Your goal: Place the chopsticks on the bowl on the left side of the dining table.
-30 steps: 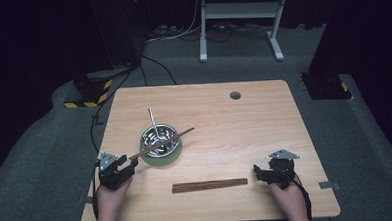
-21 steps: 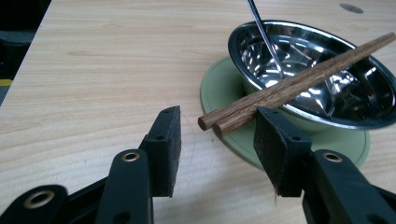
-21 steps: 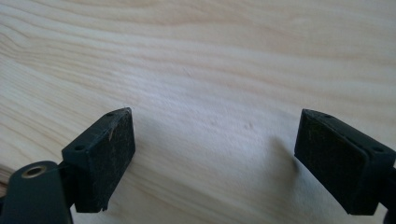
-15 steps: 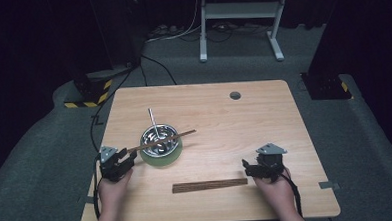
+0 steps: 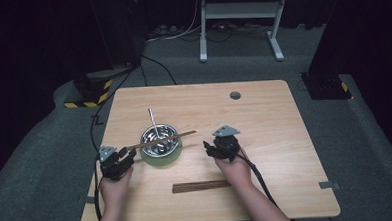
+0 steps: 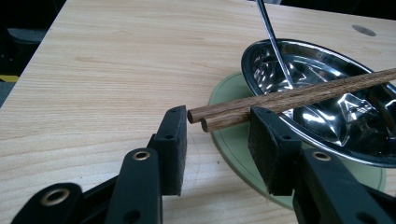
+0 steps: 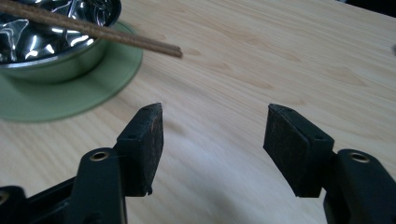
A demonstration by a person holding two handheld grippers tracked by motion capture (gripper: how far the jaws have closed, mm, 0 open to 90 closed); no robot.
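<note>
We note the left gripper near the desk's left edge, toward the front. Its jaws stand apart, and the near ends of a pair of wooden chopsticks lie in the gap between the pads, just beside the right-hand pad; we cannot tell whether they touch it. The chopsticks rest across the rim of a steel bowl, which sits on a green saucer left of the desk's centre. A metal utensil handle leans out of the bowl toward the far edge. A second pair of chopsticks lies flat near the front edge, around its middle. The right gripper sits just right of the saucer, near the far tip of the bowl's chopsticks. Its jaws are spread wide over bare wood, holding nothing.
</note>
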